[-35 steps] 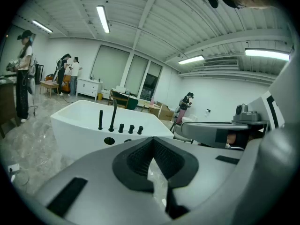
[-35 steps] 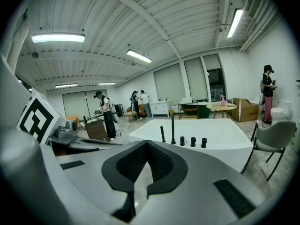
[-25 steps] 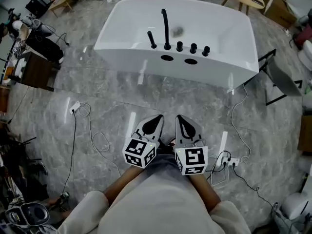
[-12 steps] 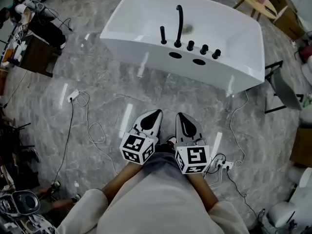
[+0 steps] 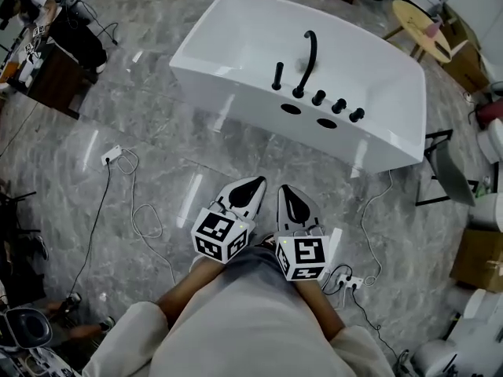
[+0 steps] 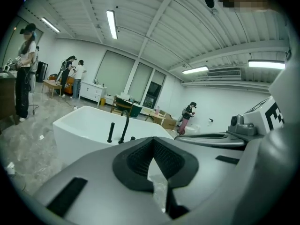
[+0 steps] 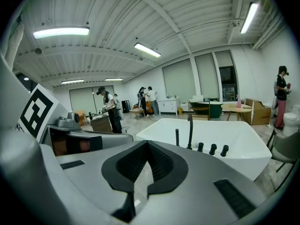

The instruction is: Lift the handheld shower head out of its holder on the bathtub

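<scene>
The white bathtub (image 5: pixel 236 34) stands on the marble floor ahead of me. On its near rim the black handheld shower head (image 5: pixel 277 75) stands upright in its holder, left of the curved black spout (image 5: pixel 307 60) and three black knobs (image 5: pixel 338 105). Both grippers are held side by side at my waist, well short of the tub. The left gripper (image 5: pixel 255 182) and the right gripper (image 5: pixel 284 189) are shut and empty. The left gripper view shows the shower head (image 6: pixel 110 131) far off; the right gripper view shows the shower head (image 7: pixel 177 137) too.
Cables and a power strip (image 5: pixel 111 155) lie on the floor to the left, another power strip (image 5: pixel 348 281) by my right side. A black chair (image 5: pixel 440 159) stands right of the tub, a round table (image 5: pixel 420 22) behind it. People (image 7: pixel 108 108) work at the back.
The tub has come lower and closer in the head view and shifted right. Both shut grippers have moved forward together toward it, still side by side.
</scene>
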`<action>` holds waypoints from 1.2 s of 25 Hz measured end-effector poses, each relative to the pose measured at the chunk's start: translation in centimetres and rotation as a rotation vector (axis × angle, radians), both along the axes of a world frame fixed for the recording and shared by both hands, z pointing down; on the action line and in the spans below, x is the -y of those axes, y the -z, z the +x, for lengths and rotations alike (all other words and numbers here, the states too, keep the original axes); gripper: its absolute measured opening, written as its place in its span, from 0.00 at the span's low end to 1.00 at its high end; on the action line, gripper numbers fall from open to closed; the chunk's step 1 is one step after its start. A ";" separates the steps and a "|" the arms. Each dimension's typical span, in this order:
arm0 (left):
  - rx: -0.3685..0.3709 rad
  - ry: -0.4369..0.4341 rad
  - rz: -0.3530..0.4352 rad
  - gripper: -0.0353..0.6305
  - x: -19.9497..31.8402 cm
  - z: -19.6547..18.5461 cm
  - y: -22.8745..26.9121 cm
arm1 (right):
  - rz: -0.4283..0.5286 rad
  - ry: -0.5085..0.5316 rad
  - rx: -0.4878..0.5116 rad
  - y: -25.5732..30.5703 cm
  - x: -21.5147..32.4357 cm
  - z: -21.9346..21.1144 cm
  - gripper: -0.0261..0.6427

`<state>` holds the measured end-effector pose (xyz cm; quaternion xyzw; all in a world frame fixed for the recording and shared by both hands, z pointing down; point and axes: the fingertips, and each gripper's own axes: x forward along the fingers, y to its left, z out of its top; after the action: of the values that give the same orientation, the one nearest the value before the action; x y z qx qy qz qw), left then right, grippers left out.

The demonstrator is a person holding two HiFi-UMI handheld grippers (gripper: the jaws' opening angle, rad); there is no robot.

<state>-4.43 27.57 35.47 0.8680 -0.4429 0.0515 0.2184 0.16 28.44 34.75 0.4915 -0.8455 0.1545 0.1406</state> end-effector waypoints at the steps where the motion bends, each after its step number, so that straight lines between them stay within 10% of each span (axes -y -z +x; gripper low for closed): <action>1: -0.007 -0.007 0.004 0.06 0.6 -0.5 0.1 | 0.003 0.000 -0.005 0.0 0.5 -0.6 0.06; 30: -0.097 -0.104 -0.051 0.06 9.5 -7.7 -1.5 | -0.033 -0.082 -0.065 -1.0 9.5 -7.4 0.06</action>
<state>-12.08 18.06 36.97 0.8856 -0.3846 0.0320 0.2586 -7.28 18.96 35.76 0.5279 -0.8170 0.1582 0.1696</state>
